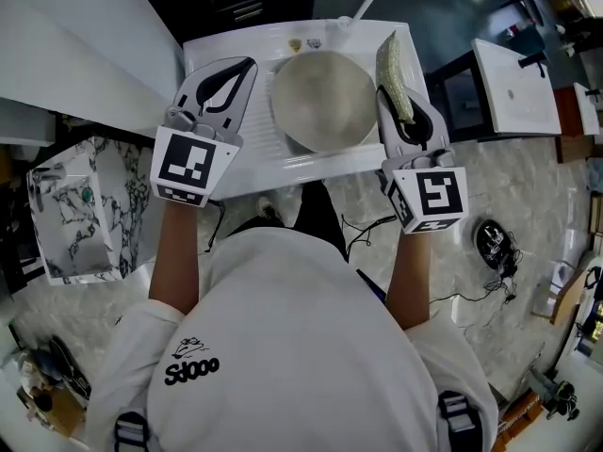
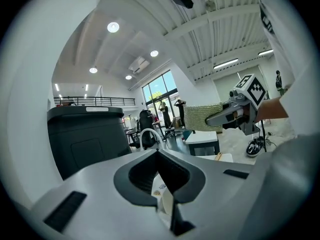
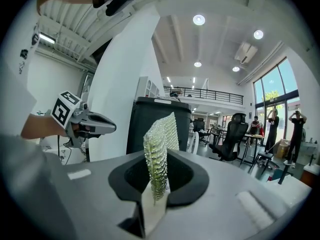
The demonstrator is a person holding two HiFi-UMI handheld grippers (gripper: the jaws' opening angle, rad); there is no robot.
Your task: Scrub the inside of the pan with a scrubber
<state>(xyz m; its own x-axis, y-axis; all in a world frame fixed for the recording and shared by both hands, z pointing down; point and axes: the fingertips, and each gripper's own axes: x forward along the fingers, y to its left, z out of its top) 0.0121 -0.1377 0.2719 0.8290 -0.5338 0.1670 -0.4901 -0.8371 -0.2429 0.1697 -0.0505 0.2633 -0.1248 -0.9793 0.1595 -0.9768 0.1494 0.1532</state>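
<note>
The right gripper (image 1: 403,111) pinched the scrubber (image 1: 390,69) by its lower edge, leaving most of it free to rub the pan (image 1: 323,102) in the white sink (image 1: 283,166) beside it. The left gripper (image 1: 224,85) hung opposite, jaws together, seemingly empty

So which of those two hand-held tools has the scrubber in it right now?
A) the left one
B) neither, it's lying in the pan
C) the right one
C: the scrubber stands upright, pinched in the right tool, while the left tool is shut on nothing and the pan in the sink has no scrubber in it.
</note>
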